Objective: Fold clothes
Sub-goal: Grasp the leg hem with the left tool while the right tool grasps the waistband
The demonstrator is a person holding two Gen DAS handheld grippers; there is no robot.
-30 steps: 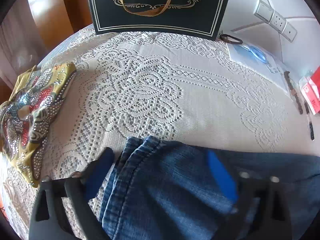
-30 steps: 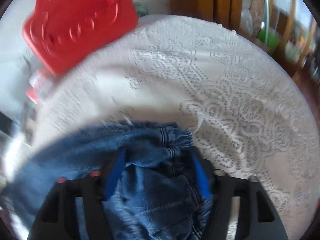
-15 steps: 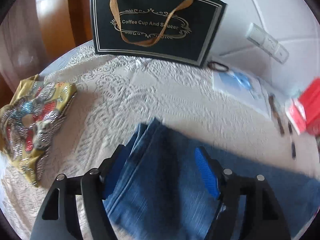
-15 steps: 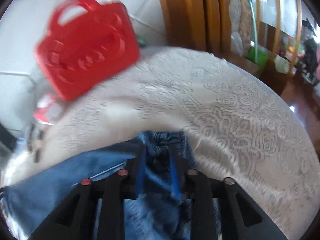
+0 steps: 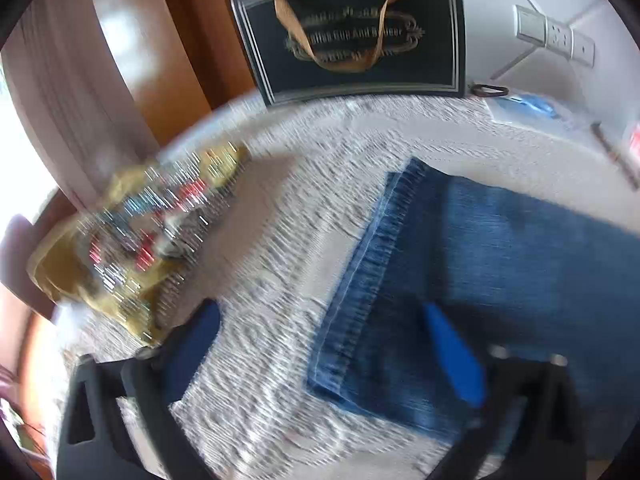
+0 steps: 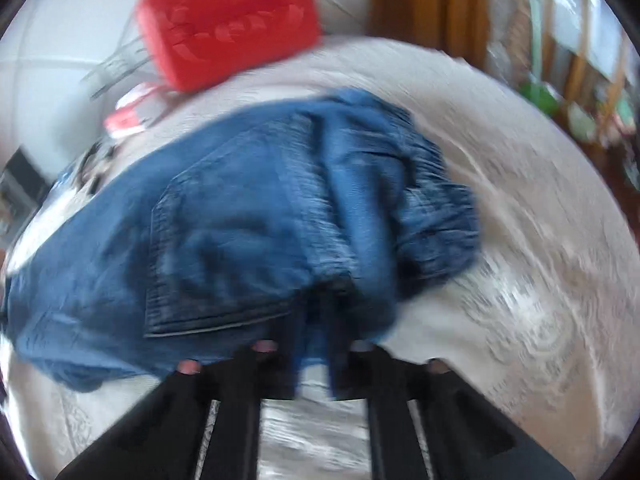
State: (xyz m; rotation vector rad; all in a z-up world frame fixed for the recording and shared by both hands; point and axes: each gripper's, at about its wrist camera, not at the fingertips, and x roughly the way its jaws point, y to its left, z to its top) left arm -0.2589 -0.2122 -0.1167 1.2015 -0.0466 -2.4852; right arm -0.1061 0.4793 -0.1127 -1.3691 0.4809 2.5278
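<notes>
While the left tool (image 5: 320, 344) is opening wide and has let the hem drop flat, the right tool (image 6: 314, 344) has pinched shut on the waist end of the jeans (image 5: 500, 264). By my reading the legs are laid out and the waist gets folded next. The jeans lie on the desk (image 5: 280, 216), long axis from 10 to 4 o'clock in the left view, hem pointing at 10.

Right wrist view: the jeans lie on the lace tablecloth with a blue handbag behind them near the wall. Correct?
Not quite. The handbag is red, not blue, as the right wrist view shows. The rest holds: the jeans lie on the lace tablecloth, with the bag behind them near the wall.
</notes>
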